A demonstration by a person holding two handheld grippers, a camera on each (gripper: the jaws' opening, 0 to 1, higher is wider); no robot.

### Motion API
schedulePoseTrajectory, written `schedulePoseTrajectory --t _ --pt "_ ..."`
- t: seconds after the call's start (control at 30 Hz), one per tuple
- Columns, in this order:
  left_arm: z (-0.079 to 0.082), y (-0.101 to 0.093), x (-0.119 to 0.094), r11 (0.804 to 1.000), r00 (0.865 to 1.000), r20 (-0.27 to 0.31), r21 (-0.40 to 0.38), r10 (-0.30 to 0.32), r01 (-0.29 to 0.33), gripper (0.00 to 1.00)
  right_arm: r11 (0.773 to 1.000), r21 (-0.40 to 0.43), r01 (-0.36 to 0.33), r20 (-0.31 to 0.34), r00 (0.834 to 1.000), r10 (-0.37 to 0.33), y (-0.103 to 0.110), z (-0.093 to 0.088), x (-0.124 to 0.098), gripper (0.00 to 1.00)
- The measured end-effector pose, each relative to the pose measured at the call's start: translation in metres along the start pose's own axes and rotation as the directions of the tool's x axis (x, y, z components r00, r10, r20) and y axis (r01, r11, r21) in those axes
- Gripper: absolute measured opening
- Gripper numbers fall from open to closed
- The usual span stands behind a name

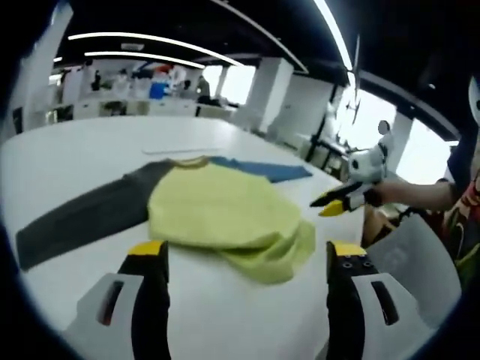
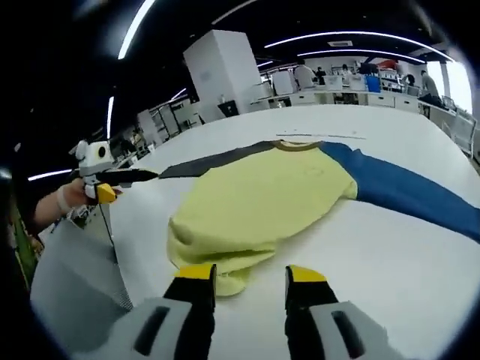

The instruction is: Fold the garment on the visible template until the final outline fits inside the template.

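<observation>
Yellow garment [image 1: 225,214] lies partly folded on the white tabletop [image 1: 90,146]; left tool [image 1: 247,259] and right tool [image 2: 244,281] both hover apart, empty.

One garment [image 1: 217,206] is lying on one white table [image 1: 75,157]: a yellow-bodied shirt showing two long sleeves, one dark grey [image 1: 82,217] and one blue [image 2: 405,187]. Two grippers are showing, the left gripper [image 1: 247,259] and the right gripper [image 2: 251,281], each carrying two black jaws with yellow tips. Far tables are holding small clutter, too blurred for counting. At least two people are standing in the background.
</observation>
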State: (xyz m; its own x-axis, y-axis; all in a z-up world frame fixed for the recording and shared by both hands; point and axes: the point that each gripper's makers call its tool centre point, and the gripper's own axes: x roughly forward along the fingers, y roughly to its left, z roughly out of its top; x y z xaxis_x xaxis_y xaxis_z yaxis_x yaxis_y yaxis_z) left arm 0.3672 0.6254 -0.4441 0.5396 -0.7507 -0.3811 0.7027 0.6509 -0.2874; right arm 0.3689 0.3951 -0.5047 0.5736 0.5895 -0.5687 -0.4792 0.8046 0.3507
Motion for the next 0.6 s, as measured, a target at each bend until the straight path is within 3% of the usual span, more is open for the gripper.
schedulePoseTrajectory --t 0.1,0.2,0.4,0.47,0.6 --pt "-0.003 0.004 -0.005 1.000 1.000 0.001 -0.008 0.014 -0.014 0.82 0.995 0.103 0.009 0.039 0.999 -0.013 -0.006 0.009 0.007 0.20" --pt "-0.007 0.008 -0.010 1.000 1.000 -0.003 -0.017 0.026 -0.026 0.82 0.996 0.087 0.027 0.008 1.000 -0.028 -0.015 0.006 0.016 0.16" --pt "-0.015 0.013 -0.018 0.998 0.999 -0.007 -0.042 0.046 -0.047 0.81 0.977 0.211 -0.013 0.025 1.000 0.008 -0.020 0.004 0.027 0.18" --pt "-0.018 0.015 -0.020 0.997 0.999 -0.005 -0.052 0.052 -0.052 0.81 0.964 0.264 -0.029 0.032 0.999 0.021 -0.013 0.004 0.029 0.17" --pt "-0.021 0.015 -0.022 0.996 0.998 -0.011 -0.061 0.060 -0.060 0.80 0.960 0.277 -0.032 0.024 0.999 0.026 -0.017 0.000 0.038 0.08"
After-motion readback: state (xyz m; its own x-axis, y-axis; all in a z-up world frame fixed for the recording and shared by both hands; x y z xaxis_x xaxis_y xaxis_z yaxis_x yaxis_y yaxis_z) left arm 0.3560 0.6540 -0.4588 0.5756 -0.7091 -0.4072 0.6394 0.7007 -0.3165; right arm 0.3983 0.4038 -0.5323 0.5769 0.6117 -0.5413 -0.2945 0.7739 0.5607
